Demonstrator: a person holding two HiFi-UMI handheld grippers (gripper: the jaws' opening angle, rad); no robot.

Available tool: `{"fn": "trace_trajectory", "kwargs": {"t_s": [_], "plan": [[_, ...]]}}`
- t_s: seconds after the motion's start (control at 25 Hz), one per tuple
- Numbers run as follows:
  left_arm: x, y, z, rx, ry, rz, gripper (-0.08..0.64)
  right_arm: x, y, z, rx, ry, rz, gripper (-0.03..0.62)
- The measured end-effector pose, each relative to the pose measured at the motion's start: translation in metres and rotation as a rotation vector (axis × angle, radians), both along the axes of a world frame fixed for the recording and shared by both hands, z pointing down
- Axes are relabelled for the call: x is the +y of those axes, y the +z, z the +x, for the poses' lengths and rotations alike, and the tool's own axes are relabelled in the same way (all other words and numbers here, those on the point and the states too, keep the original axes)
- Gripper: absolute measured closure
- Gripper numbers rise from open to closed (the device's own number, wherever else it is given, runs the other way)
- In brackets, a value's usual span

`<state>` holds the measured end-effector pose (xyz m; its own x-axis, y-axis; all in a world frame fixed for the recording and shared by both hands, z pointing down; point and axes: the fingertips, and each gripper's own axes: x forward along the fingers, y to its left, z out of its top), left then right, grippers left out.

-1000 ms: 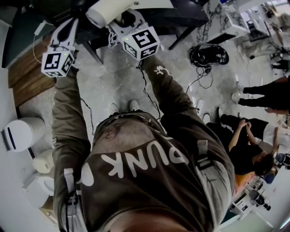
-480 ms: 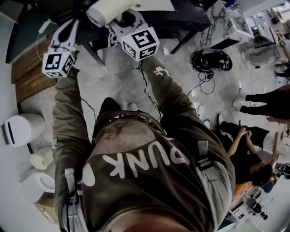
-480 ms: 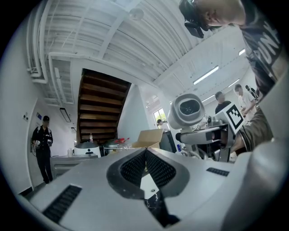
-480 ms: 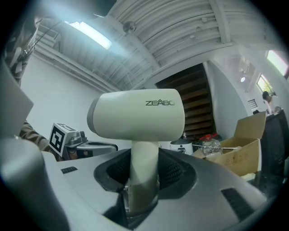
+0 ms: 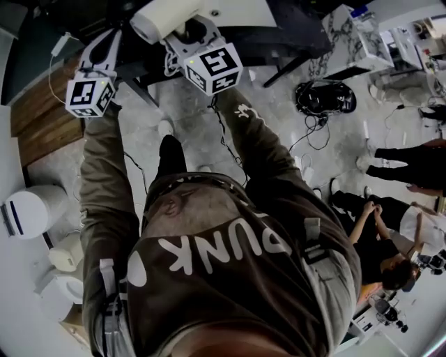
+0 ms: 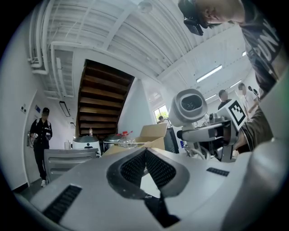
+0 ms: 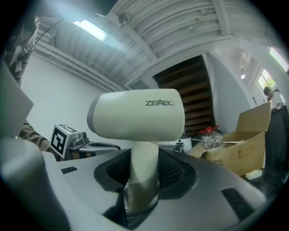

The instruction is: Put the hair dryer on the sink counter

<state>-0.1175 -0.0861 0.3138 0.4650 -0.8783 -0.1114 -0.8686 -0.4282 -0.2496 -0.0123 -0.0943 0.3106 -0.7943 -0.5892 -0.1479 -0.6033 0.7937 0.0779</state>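
The cream hair dryer (image 7: pixel 135 115) stands upright with its handle (image 7: pixel 143 176) between the jaws of my right gripper (image 7: pixel 143 180), which is shut on it. From the head view the hair dryer (image 5: pixel 164 17) is held high at the top centre, above the right gripper (image 5: pixel 191 33) and its marker cube (image 5: pixel 214 66). My left gripper (image 5: pixel 104 43) is raised beside it on the left. In its own view the left gripper (image 6: pixel 145 151) has its pad tips touching and holds nothing. The hair dryer (image 6: pixel 189 106) shows to the right there.
A dark table (image 5: pixel 279 35) and a white slab (image 5: pixel 237 10) lie beyond the grippers. Cables and a black bundle (image 5: pixel 322 94) are on the floor at right, near seated people (image 5: pixel 390 237). A white bin (image 5: pixel 28 209) stands at left. A cardboard box (image 7: pixel 241 144) and a bottle (image 7: pixel 212 137) are nearby.
Both grippers stay in nearly the same place with the dryer still held. The person's dark leg has stepped forward below the grippers, and the floor has shifted slightly.
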Motion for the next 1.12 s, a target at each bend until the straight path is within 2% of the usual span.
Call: {"fn": "trace_trajectory", "kwargs": {"t_s": [0.24,0.52,0.68,0.92,1.12], "plan": [[-0.096,0.022,-0.042,0.015,0.021,-0.027,0.566,-0.090,0.020,-0.046,0.030,0.035,-0.078,0.436],[-0.187,0.053,-0.084,0.036,0.038,-0.067,0.566,-0.185,0.062,-0.102,0.119,0.071,-0.261,0.436],[-0.218,0.070,-0.099,0.048,0.055,-0.090,0.566,-0.229,0.099,-0.122,0.195,0.088,-0.410,0.436],[-0.253,0.090,-0.100,0.046,0.042,-0.122,0.566,-0.285,0.153,-0.134,0.308,0.110,-0.653,0.436],[-0.265,0.105,-0.103,0.037,0.021,-0.146,0.566,-0.306,0.207,-0.146,0.462,0.115,-0.815,0.436]]}}
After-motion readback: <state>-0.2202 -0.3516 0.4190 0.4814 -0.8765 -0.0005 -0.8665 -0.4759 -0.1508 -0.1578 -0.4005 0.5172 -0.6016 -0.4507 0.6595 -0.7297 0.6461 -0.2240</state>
